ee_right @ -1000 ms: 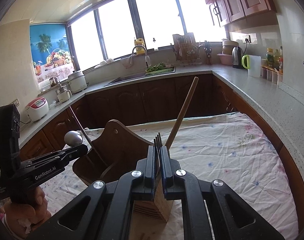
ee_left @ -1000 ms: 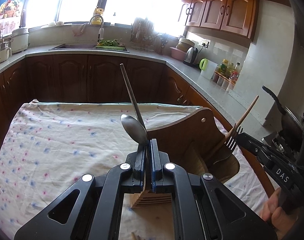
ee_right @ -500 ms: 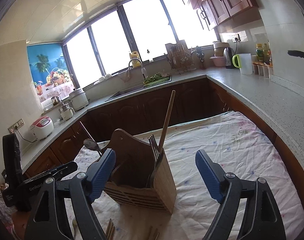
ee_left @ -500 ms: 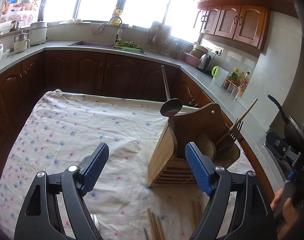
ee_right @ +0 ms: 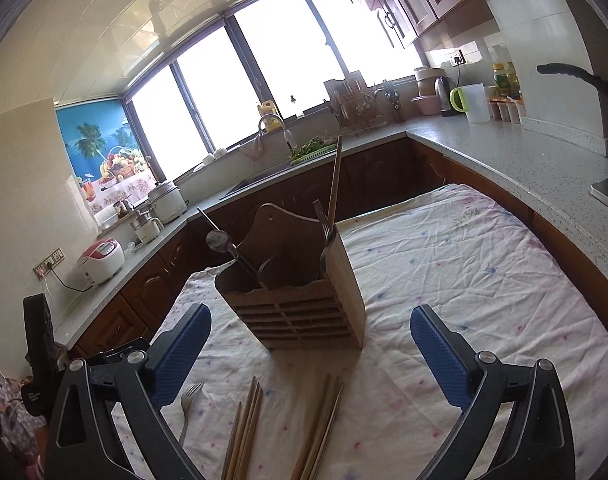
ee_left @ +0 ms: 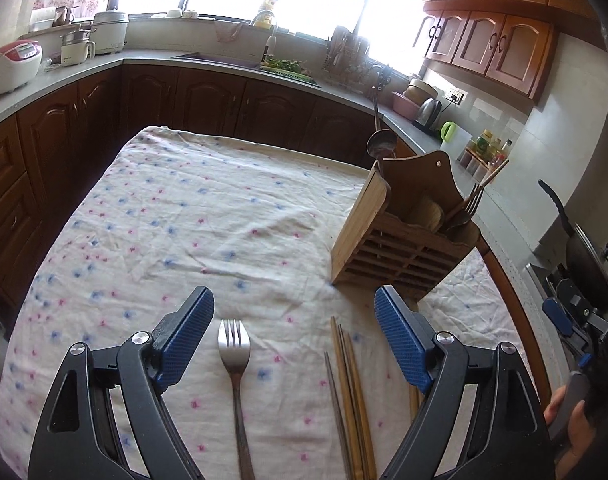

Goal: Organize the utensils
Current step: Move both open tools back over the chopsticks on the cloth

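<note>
A wooden utensil holder (ee_left: 403, 236) (ee_right: 300, 300) stands on the flowered tablecloth (ee_left: 192, 216). In it stand a metal spoon (ee_left: 379, 144) (ee_right: 220, 240) on the left side, and a fork (ee_left: 469, 206) (ee_right: 323, 224) with a wooden stick (ee_right: 335, 176) on the right side. A metal fork (ee_left: 234, 364) (ee_right: 188, 400) lies on the cloth between the fingers of my open, empty left gripper (ee_left: 294, 344). Several chopsticks (ee_left: 349, 392) (ee_right: 244, 428) lie beside it. My right gripper (ee_right: 309, 356) is open and empty, in front of the holder, above more chopsticks (ee_right: 319, 428).
Kitchen counters (ee_right: 515, 156) with dark wood cabinets run around the table, bearing a sink, rice cookers, a kettle and bottles. A black pan (ee_left: 579, 248) sits at the far right. The right gripper's body shows in the left wrist view (ee_left: 575, 320).
Both grippers have opened and let go: the spoon and the fork with the stick now stand in the holder. Both grippers have drawn back and tilted down over the fork and chopsticks.
</note>
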The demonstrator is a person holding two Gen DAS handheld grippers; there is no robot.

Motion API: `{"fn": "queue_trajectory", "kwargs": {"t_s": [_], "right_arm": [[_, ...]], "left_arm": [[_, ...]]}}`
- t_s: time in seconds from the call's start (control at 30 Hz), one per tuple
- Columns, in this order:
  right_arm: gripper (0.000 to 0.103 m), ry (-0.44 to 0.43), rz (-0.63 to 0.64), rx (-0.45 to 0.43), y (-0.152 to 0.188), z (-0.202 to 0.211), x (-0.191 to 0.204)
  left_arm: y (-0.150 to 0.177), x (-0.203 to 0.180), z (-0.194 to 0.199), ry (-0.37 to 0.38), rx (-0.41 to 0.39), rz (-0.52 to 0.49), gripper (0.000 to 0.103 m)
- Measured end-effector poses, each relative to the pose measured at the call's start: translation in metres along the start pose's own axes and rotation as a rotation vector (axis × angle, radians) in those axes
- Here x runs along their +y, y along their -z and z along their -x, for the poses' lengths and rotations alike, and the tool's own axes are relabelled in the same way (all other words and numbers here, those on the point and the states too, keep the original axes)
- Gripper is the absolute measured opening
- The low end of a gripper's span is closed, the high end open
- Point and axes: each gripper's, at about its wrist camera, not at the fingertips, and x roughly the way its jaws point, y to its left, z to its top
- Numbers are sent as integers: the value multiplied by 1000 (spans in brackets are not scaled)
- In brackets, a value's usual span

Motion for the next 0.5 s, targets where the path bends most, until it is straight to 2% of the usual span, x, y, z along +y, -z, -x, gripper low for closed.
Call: {"fn": "queue_trajectory", "kwargs": {"t_s": [0.27, 0.5], "right_arm": [[101, 5, -38, 66, 39, 14, -2], [101, 17, -60, 116, 58, 17, -6]], "left_arm": [[38, 6, 8, -24, 58, -2, 85], [59, 7, 4, -26, 108, -8, 85]]}}
